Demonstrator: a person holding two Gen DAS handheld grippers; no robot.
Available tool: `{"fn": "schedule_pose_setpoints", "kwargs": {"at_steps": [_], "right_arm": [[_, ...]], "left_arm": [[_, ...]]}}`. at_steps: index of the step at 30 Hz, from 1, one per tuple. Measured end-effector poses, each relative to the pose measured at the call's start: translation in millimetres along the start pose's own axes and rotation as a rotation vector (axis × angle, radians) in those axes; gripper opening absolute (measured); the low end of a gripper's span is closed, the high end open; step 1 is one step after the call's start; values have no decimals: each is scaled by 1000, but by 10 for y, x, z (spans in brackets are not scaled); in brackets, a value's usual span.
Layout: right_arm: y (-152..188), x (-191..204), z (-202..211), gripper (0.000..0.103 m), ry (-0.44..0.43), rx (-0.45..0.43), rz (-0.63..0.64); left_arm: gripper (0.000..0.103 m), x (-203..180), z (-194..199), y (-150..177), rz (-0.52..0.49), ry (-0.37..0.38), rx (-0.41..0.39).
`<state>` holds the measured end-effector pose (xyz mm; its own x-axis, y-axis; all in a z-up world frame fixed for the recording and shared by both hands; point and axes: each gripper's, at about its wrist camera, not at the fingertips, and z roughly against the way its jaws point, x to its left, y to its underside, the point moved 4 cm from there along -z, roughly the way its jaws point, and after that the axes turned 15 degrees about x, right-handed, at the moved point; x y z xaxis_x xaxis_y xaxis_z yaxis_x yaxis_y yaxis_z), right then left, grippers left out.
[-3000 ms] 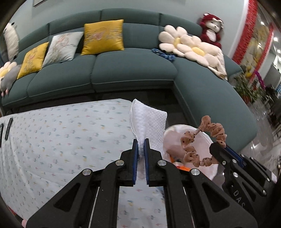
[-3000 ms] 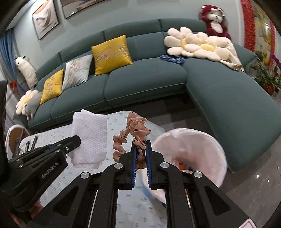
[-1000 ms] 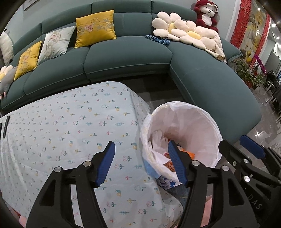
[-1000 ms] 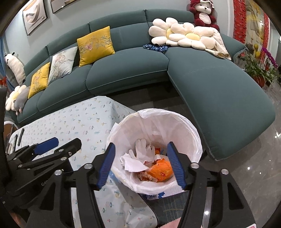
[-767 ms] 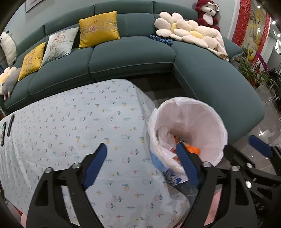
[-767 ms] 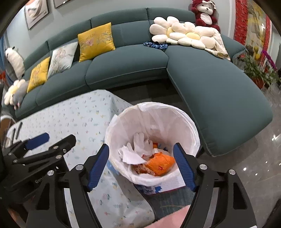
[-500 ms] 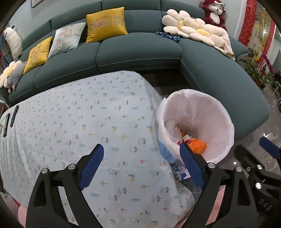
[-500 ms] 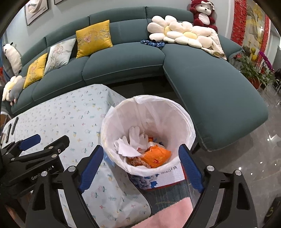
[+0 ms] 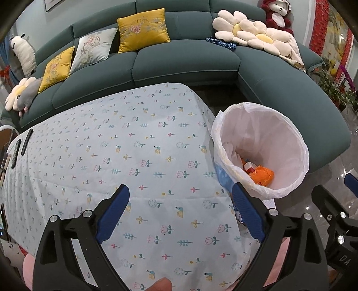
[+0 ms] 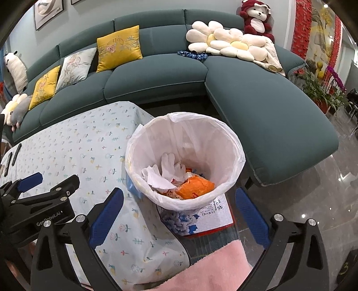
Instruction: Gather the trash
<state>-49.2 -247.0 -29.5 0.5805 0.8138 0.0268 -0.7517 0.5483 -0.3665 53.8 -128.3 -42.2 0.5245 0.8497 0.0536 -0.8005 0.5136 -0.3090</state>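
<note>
1. You hold two grippers. Your left gripper (image 9: 180,208) hangs over the tablecloth (image 9: 125,147); its jaws are opening, already wide, with nothing between the blue pads.
2. Your right gripper (image 10: 179,208) tilts down over the one waste bin (image 10: 232,138). Its jaws are opening too, spread wide with no thing held; the bin's near rim shows between the fingers.
3. The bin is round and lined with a thin, crinkled white plastic bag. It stands on the floor just beside the table's corner, in front of the sofa (image 10: 156,73).
4. The trash lies inside the bin: one white glove (image 10: 171,165), one crumpled white paper (image 10: 156,179) and one shiny orange wrapper (image 10: 197,185), heaped together; smaller scraps under them are too tangled to count.
5. One flat printed card (image 10: 210,215) with blue flowers lies under the bin's base.
6. The tablecloth is smooth, pale blue, printed with small tulips and leaves, and drapes over the table edge.
7. The teal sofa is L-shaped and soft. On it you can count two yellow cushions, one grey-white cushion (image 10: 75,67), two flower-shaped pillows and one red plush bear (image 10: 257,18).
8. A fuzzy pink sleeve (image 10: 210,268) shows below your right gripper.
</note>
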Motion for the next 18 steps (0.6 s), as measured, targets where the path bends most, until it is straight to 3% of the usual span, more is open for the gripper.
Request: {"fn": "schedule_pose_setpoints", "kwargs": {"at_steps": [18], "right_arm": [[152, -14, -68, 96, 14, 11, 2]], "left_arm": [[89, 20, -51, 146, 20, -37, 7]]}}
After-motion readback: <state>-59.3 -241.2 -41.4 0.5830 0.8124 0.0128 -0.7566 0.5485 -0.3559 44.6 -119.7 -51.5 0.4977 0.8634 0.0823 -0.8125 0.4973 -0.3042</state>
